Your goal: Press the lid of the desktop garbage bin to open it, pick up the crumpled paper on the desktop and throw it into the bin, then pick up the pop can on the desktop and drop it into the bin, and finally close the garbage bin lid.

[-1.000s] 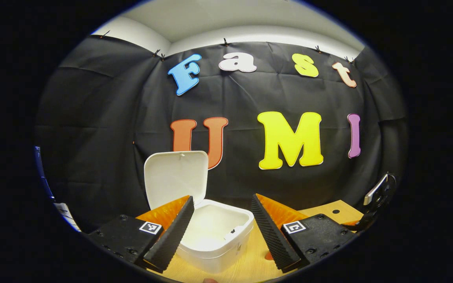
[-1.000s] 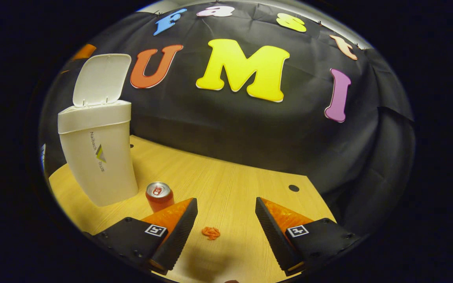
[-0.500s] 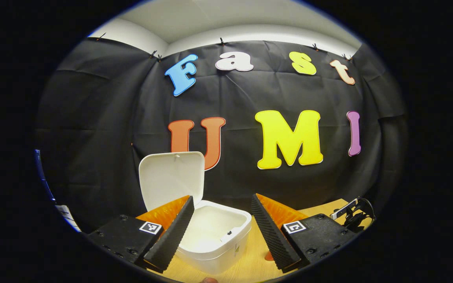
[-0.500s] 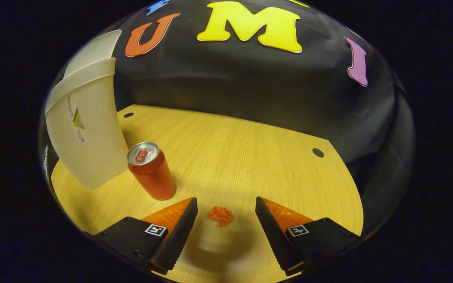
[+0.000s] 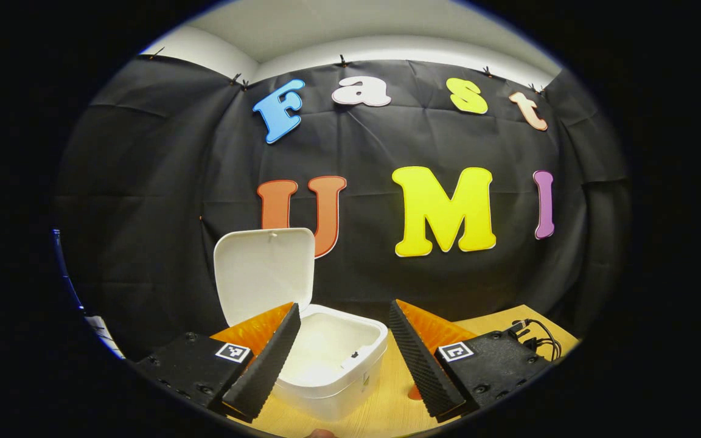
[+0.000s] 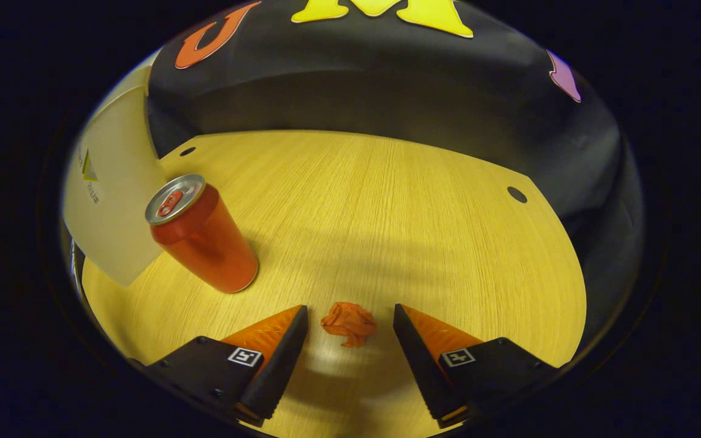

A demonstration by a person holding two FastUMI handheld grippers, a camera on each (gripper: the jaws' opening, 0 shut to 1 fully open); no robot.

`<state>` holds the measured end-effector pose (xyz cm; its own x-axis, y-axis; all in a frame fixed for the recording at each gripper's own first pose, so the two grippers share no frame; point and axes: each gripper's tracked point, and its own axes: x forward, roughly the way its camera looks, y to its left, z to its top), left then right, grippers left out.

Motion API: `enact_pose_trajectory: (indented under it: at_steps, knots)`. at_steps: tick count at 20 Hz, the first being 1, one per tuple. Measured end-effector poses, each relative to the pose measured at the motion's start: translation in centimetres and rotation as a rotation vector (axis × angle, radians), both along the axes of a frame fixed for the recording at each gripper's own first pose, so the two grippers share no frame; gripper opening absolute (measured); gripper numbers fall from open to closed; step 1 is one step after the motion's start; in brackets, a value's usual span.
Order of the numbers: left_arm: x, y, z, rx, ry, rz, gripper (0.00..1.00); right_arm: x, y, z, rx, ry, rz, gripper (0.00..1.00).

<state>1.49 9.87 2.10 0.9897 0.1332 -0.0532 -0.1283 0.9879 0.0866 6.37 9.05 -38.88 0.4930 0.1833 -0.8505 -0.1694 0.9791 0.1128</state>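
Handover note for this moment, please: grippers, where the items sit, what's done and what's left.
Left gripper: open, empty, hovering over the bin.
Right gripper: open, low over the table, fingers on either side of the crumpled paper, not yet closed on it.
Lid stands open. Pop can is upright beside the bin.
Done: lid opened.
Left: grasp paper, bin it, bin the can, close lid.

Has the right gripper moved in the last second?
Yes. The right gripper has dropped toward the table; its open fingers now flank the crumpled paper.
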Motion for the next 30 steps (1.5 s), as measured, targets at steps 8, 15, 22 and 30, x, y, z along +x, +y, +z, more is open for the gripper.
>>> enact_pose_trajectory:
  at_steps: [8,15,22,30]
  knots:
    - [-0.1,0.3,-0.2,-0.003,0.009,0.004,0.96,-0.3,-0.6,-0.4,-0.004,0.031,-0.030,0.43]
    - [-0.3,0.3,-0.8,-0.023,0.023,0.007,0.96,-0.2,-0.7,2.7,0.046,-0.021,-0.057,0.24]
    - [-0.6,0.2,-1.0,-0.047,0.029,0.020,0.96,1.2,2.5,12.9,0.219,-0.208,-0.043,0.22]
    - [-2.0,1.6,-0.4,-0.023,0.018,0.047,0.96,3.4,7.4,24.2,0.246,-0.498,0.101,0.23]
